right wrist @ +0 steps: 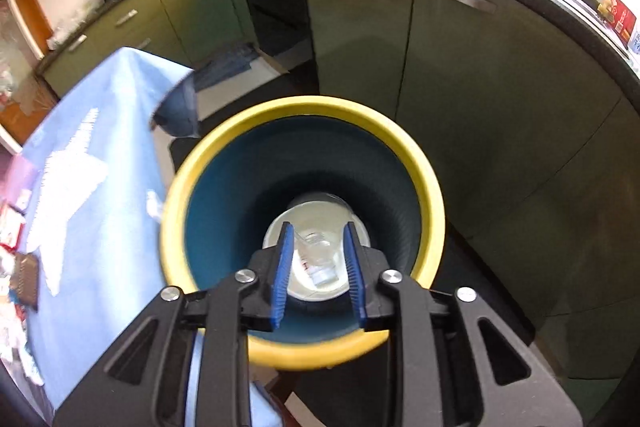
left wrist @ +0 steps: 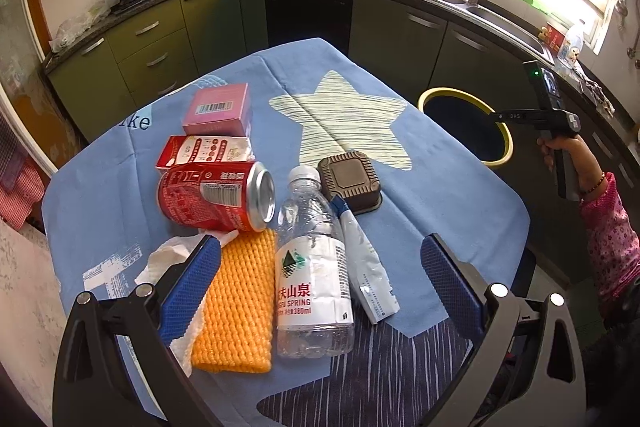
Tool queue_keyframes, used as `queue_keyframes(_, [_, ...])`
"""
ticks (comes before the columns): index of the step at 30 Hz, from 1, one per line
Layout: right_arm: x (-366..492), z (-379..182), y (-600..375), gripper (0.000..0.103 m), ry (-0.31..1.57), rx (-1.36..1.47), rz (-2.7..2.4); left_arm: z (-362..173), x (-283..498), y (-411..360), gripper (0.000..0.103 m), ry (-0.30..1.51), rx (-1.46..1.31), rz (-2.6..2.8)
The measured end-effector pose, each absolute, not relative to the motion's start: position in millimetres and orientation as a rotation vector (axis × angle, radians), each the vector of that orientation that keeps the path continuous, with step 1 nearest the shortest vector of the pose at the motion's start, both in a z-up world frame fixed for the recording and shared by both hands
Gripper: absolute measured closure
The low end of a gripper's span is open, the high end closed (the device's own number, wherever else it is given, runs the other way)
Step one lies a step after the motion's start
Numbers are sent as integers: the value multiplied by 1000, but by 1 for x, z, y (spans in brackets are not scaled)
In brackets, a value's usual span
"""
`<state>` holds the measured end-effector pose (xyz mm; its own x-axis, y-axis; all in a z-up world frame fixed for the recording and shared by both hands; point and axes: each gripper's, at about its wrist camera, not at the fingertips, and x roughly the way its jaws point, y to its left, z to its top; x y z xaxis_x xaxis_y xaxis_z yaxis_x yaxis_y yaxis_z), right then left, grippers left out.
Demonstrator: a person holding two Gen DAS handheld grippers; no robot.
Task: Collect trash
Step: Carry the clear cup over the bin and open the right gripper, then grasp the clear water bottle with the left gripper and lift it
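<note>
The left tongs stand wide apart and empty, low over the near edge of the desk, their blue pads either side of the heap of rubbish. Between them lies a clear water bottle on its side, cap pointing away; touching its left flank is an orange foam net sleeve, with crumpled white tissue partly under the left pad. Just right of the bottle lies a flattened white tube. Beyond these a red can lies on its side, touching a red-and-white carton, then a pink box; a dark square ridged object sits by the bottle cap. The right tongs hang over the yellow-rimmed bin beside the desk, narrowly parted with nothing between the pads; a pale cup and what looks like clear plastic lie at the bottom. The bottle looks empty, so likely light, smooth and easily crushed; taking it across the labelled middle should stop it rolling or squirting out. The can is probably stiff but round and slippery, best gripped across its body. Sleeve and tissue are soft and should pinch easily anywhere.
</note>
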<state>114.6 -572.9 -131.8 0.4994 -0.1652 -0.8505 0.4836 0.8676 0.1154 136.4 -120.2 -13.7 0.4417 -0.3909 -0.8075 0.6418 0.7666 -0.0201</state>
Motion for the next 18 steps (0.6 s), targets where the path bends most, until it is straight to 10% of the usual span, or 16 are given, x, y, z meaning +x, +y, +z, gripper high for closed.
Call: queue_keyframes(18, [66,-117,-502,67,918,329,-253,-63,175,-147,6,1159,332,-682])
